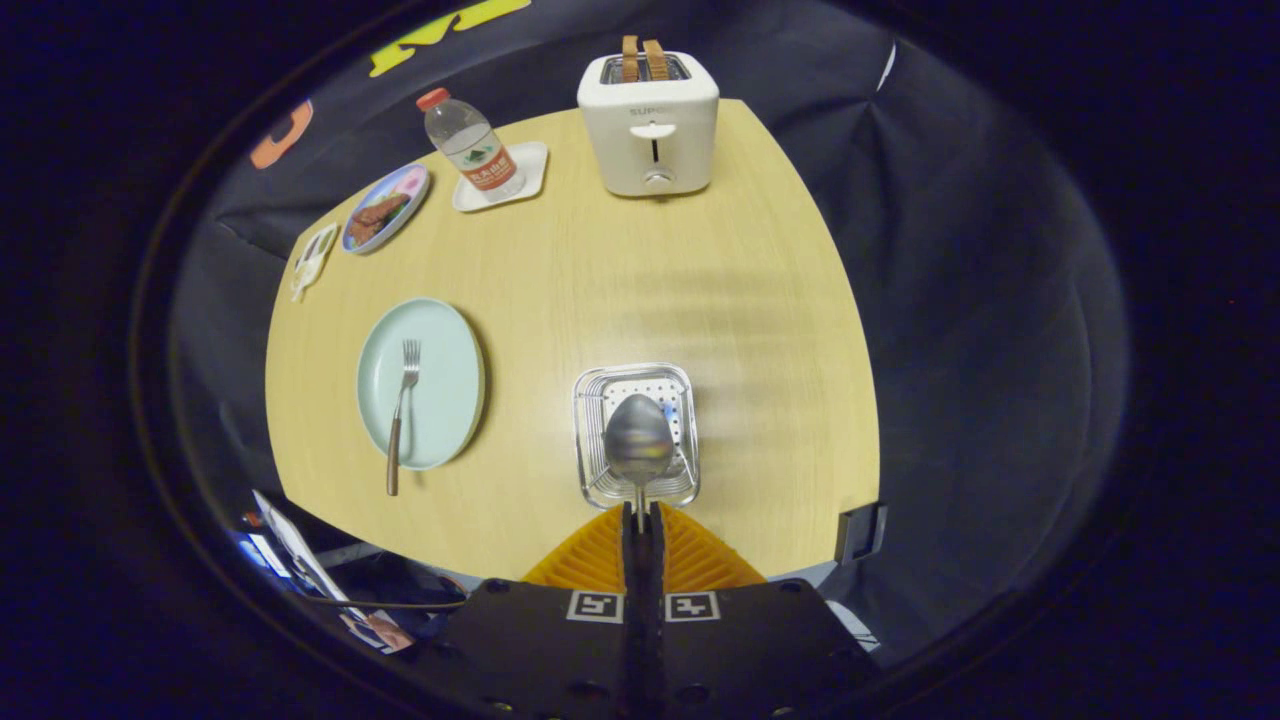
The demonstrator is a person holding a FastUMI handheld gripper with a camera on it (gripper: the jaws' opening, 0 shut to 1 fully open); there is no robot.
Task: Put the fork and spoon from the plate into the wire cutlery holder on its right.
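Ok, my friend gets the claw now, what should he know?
Claw: shut on the silver metal spoon, whose bowl hangs over the square wire cutlery holder.
Wooden-handled metal fork: lies on the round pale green plate, left of the holder.
Done: spoon lifted off the plate.
Left: drop the spoon into the holder, then fetch the fork and put it in too.

A staged kitchen setting inside a recording booth; a pale wooden bench (600, 300) is standing against black cloth walls (960, 300); a white toaster (648, 122) is holding two slices, a water bottle (470, 145) is resting on a small tray (505, 178), and plates are lying about as household props.
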